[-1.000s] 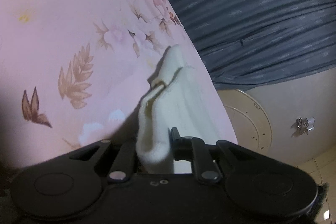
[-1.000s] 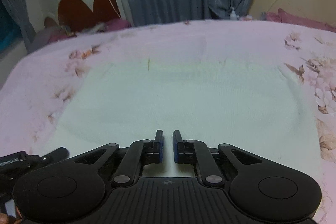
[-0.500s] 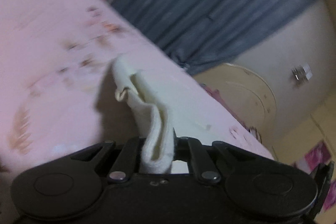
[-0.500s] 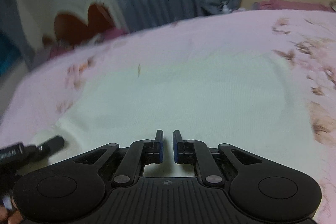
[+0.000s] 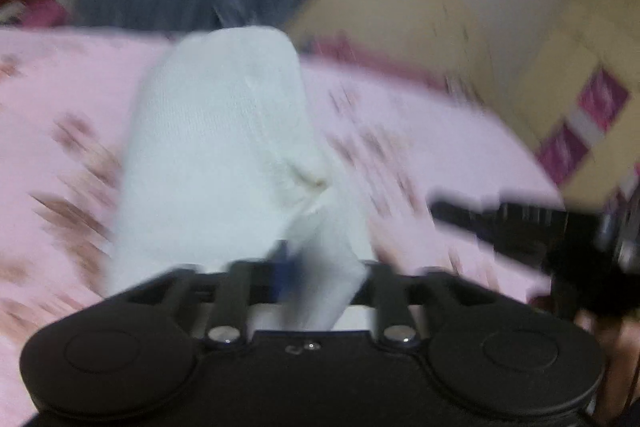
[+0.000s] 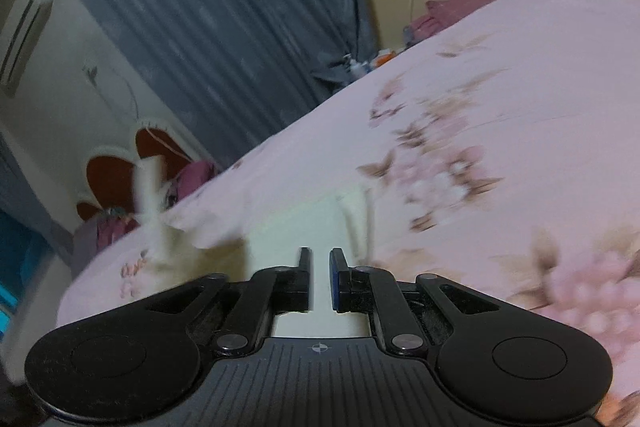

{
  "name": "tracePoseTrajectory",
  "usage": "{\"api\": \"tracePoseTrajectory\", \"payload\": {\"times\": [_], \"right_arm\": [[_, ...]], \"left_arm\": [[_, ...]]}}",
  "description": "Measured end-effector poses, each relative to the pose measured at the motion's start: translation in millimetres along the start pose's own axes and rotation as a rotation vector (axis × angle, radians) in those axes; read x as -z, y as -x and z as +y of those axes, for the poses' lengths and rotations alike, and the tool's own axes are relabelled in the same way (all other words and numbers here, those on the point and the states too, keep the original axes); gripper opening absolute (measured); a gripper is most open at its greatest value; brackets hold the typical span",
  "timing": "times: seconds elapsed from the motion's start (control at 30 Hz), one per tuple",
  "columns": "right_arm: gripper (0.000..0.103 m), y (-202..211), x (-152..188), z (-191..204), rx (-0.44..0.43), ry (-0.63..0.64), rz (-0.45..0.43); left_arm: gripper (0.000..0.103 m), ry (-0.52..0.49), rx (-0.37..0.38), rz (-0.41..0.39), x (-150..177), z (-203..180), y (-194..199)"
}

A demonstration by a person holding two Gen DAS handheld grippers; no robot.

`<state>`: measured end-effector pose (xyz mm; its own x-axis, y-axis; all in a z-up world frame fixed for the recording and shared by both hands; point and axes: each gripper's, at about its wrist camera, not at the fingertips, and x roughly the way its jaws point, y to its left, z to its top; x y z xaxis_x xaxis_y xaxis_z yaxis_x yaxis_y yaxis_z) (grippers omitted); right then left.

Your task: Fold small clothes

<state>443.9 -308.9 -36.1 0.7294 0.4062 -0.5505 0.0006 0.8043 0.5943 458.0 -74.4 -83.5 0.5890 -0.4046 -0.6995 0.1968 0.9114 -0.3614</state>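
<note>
The left tool [image 5: 316, 263] pinches a fold of the white cloth [image 5: 224, 147], which stands lifted above the pink floral bed sheet [image 5: 440, 147], though that view is badly blurred. The right tool [image 6: 319, 269] sits with its fingers drawn near together, a narrow gap between them, gripping nothing, low over the cloth lying on the bed beside a grey curtain [image 6: 200, 7].

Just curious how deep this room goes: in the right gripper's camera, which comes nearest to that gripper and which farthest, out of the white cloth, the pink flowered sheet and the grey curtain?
1. White cloth, between the right gripper fingers.
2. Pink flowered sheet, beyond, rightward.
3. Grey curtain, far back, upper left.
</note>
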Motion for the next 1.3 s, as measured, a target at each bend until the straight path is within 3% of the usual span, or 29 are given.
{"api": "tracePoseTrajectory", "payload": {"times": [0.03,0.1,0.17,0.23,0.27,0.3,0.43,0.63,0.73,0.8,1.17,1.23,1.27,1.3], "right_arm": [[0.015,2,-4,-6,0.014,-0.001,0.009],[0.067,10,-8,-17,0.010,-0.010,-0.008],[0.067,15,-12,-22,-0.047,-0.005,0.002],[0.066,11,-12,-19,-0.103,-0.005,0.040],[0.059,7,-8,-15,-0.136,-0.002,0.064],[0.054,2,-4,-10,-0.160,0.004,0.093],[0.053,-27,15,12,-0.187,0.034,0.181],[0.053,-64,31,27,-0.160,0.019,0.249],[0.053,-75,32,29,-0.138,0.015,0.258],[0.053,-82,33,31,-0.137,0.011,0.270],[0.050,-102,39,51,-0.067,0.099,0.282],[0.042,-102,41,61,-0.034,0.159,0.283],[0.025,-102,42,64,-0.027,0.182,0.285],[0.020,-102,43,66,-0.026,0.186,0.283]], "left_arm": [[0.041,-0.006,0.014,0.034,3,-10,-6],[0.041,0.010,0.072,-0.001,7,-12,2],[0.038,0.058,0.062,-0.047,4,4,17],[0.037,0.077,-0.012,-0.105,0,35,30],[0.036,0.093,-0.049,-0.119,-3,48,33],[0.035,0.128,-0.080,-0.118,-6,67,35],[0.031,0.183,-0.119,-0.120,-16,113,35],[0.022,0.207,-0.079,-0.119,-20,131,23],[0.019,0.217,-0.003,-0.149,-19,136,22],[0.016,0.207,0.045,-0.128,-18,138,16],[0.018,0.100,0.026,-0.045,-24,137,-2],[0.018,0.066,0.005,-0.088,-26,134,3],[0.015,0.056,0.000,-0.122,-27,135,6],[0.015,0.054,0.005,-0.142,-28,135,8]]}}
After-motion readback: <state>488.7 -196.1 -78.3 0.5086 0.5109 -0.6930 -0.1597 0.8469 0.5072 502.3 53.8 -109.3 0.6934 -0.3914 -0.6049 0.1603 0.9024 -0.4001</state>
